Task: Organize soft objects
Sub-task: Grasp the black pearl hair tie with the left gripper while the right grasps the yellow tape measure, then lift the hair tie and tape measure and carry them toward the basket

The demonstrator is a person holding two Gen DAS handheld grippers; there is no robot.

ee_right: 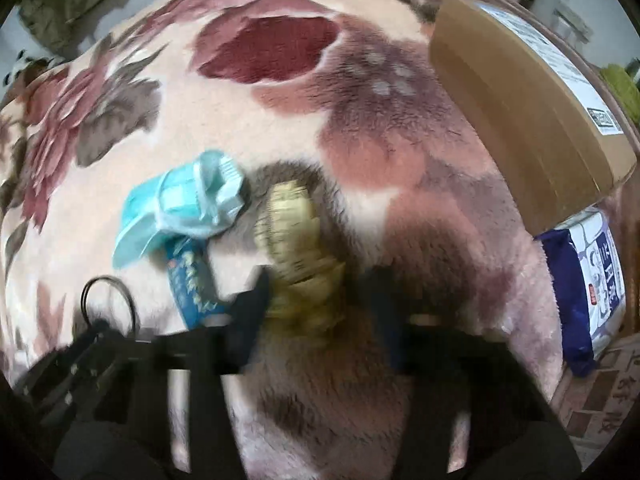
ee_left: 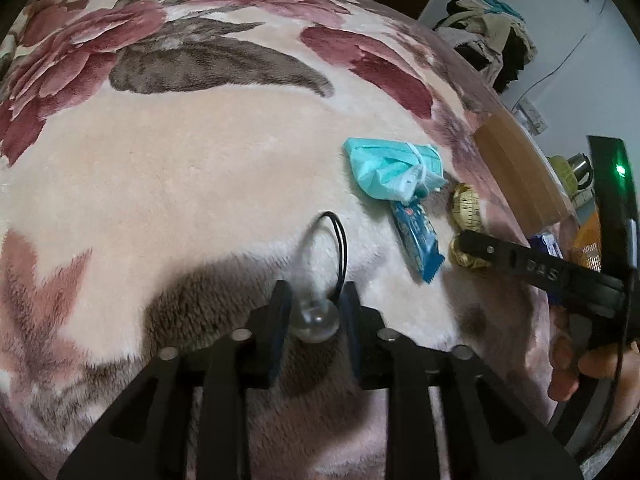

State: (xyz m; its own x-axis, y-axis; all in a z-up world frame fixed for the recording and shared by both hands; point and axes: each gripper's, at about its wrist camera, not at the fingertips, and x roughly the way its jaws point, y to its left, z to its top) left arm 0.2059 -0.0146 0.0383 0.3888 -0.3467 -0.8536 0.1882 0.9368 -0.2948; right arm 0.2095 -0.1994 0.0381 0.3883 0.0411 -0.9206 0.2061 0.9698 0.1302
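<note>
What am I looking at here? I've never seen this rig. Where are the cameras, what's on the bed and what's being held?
There is no robot arm: a person carries a two-finger gripper in each hand, and you can see one hand at the edge of the left view. Each picture comes from a fisheye camera on one gripper, looking along its fingers, so the edges curve.

In the left wrist view, the left gripper appears to pinch the clear bead of a black hair tie.

In the blurred right wrist view, the right gripper straddles a bundled yellow measuring tape, with a gap still showing on one side.

Everything lies on a floral plush blanket. There is also a teal face mask overlapping a blue packet, and a cardboard box beyond.
</note>
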